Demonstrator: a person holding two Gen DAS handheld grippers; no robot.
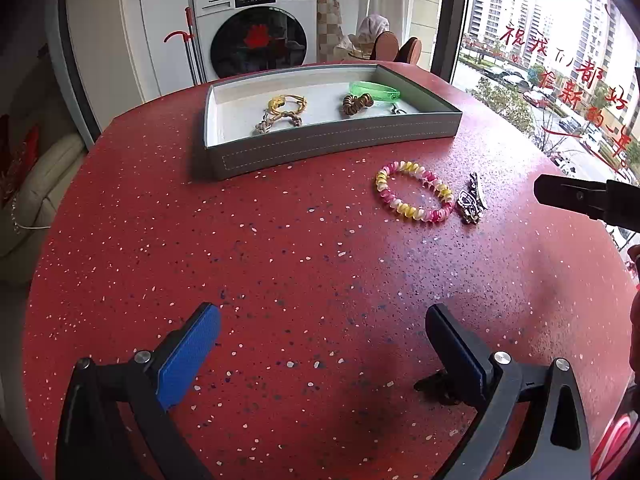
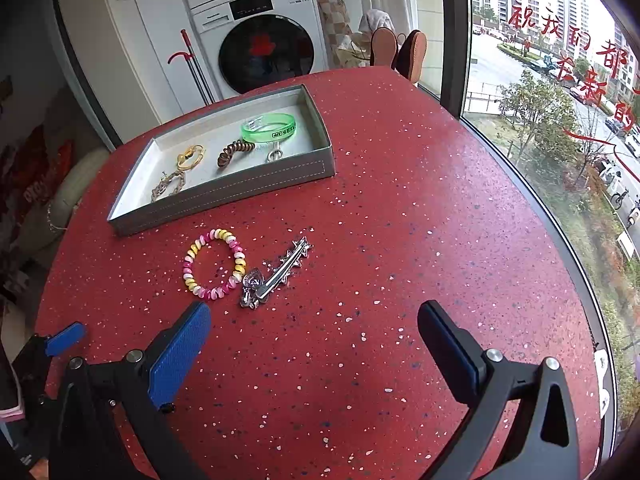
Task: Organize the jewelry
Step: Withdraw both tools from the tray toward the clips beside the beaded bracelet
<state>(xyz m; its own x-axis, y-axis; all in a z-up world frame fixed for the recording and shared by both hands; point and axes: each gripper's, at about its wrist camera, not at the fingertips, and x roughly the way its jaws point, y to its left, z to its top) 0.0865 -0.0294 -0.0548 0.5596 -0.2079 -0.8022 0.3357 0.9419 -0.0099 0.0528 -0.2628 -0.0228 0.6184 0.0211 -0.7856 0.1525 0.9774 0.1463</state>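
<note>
Now | both tools [image 1: 322, 344] [image 2: 314, 340] apart, empty | beaded bracelet [image 2: 215, 264] touching hair clip [image 2: 278, 272]

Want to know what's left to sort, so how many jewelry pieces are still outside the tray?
2. The beaded bracelet and the silver hair clip lie touching on the red table, in front of the tray.

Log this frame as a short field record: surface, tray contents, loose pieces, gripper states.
surface: red speckled table
tray: grey tray, holding green bangle, brown coil, yellow cord bracelet, braided bracelet, small silver piece
loose on table: pink-yellow bead bracelet, silver hair clip, touching
left hand-held gripper: open, empty
right hand-held gripper: open, empty
</note>
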